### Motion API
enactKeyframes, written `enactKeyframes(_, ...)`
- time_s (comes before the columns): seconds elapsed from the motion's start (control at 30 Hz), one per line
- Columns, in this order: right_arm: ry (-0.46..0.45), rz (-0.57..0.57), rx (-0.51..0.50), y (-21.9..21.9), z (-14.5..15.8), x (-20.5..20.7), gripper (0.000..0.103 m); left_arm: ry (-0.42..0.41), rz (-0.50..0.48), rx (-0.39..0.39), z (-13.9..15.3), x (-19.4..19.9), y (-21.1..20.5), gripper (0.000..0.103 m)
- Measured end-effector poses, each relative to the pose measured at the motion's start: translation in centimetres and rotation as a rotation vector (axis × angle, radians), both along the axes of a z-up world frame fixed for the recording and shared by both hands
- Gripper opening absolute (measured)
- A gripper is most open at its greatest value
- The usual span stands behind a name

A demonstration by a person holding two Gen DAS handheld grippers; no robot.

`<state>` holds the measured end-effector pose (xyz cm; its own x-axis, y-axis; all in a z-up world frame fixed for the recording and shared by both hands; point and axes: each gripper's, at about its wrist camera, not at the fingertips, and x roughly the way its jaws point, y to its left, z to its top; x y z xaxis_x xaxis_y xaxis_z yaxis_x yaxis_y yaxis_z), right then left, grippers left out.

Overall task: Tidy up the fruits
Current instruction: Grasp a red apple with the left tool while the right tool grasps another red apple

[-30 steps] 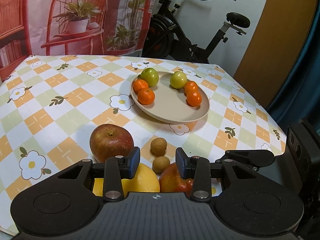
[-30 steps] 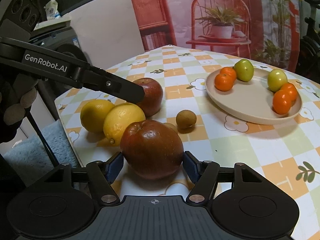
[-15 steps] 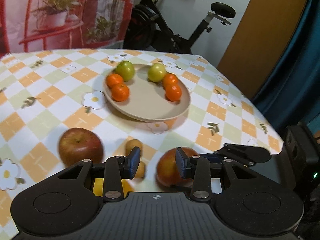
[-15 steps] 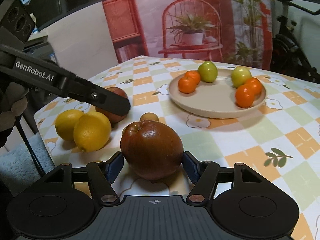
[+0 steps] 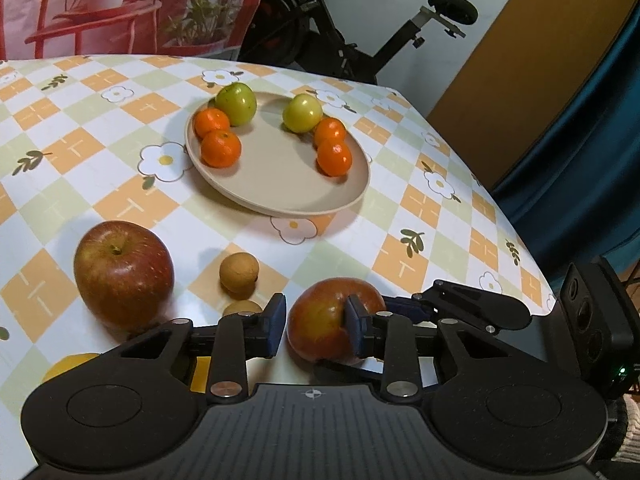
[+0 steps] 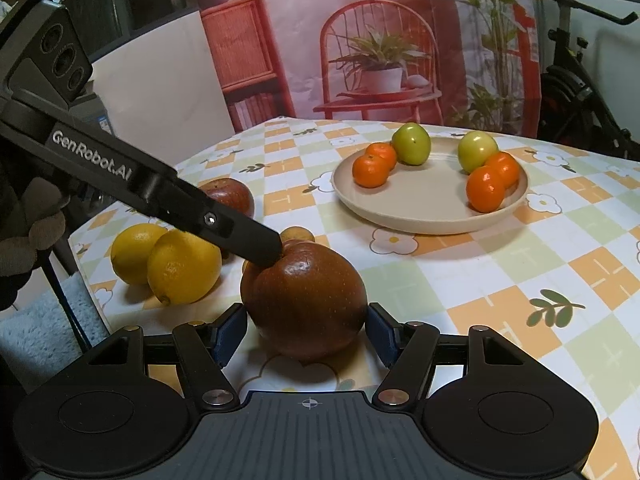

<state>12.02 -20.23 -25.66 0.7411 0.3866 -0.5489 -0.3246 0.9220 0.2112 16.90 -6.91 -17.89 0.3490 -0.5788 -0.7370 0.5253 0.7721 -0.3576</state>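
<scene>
A beige plate (image 5: 280,184) (image 6: 424,212) holds two green fruits and several small oranges. My right gripper (image 6: 306,330) is shut on a dark red apple (image 6: 304,300) (image 5: 320,324), just above the tablecloth. My left gripper (image 5: 314,326) is open and empty; its fingers hover over that apple, the right one resting on its top. A second red apple (image 5: 122,274) (image 6: 230,196) sits on the cloth to the left. Two lemons (image 6: 168,260) and two small brown fruits (image 5: 239,272) lie beside it.
The table has a checked floral cloth (image 5: 424,216); its right edge is near a blue curtain (image 5: 580,160). An exercise bike (image 5: 360,40) and a printed backdrop (image 6: 380,60) stand behind the table.
The left gripper has swung right and now sits over the apple held by the right gripper. The right gripper keeps its hold and has shifted a little toward the plate.
</scene>
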Motion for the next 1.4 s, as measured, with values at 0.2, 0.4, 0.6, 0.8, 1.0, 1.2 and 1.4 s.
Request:
enactKeyframes(0.2, 0.005, -0.010, 0.004, -0.2, 0.3, -0.2, 0.061, 0.008, -0.005, -0.023, -0.2, 0.1, -0.1, 0.034)
enactKeyframes(0.4, 0.022, -0.012, -0.014, -0.2, 0.2, -0.1, 0.060, 0.012, -0.010, -0.034, -0.3, 0.2, -0.3, 0.034)
enactKeyframes(0.6, 0.033, -0.011, -0.012, -0.2, 0.1, 0.0, 0.057, 0.018, -0.006, -0.047, -0.4, 0.4, -0.3, 0.034)
enactKeyframes(0.8, 0.013, -0.029, -0.004, -0.5, 0.3, 0.0, 0.057, -0.032, -0.049, -0.036, 0.2, 0.0, -1.0, 0.031)
enactKeyframes(1.0, 0.016, -0.035, -0.008, -0.6, 0.2, 0.2, 0.057, 0.013, -0.031, -0.060, -0.3, 0.7, -0.9, 0.030)
enactKeyframes(1.2, 0.016, -0.031, -0.009, -0.6, 0.0, 0.2, 0.057, 0.063, 0.012, -0.096, -0.9, 1.5, -0.1, 0.029)
enactKeyframes(1.4, 0.026, -0.027, -0.010, -0.6, 0.0, 0.4, 0.058, 0.068, 0.010, -0.108, -1.2, 1.5, -0.1, 0.029)
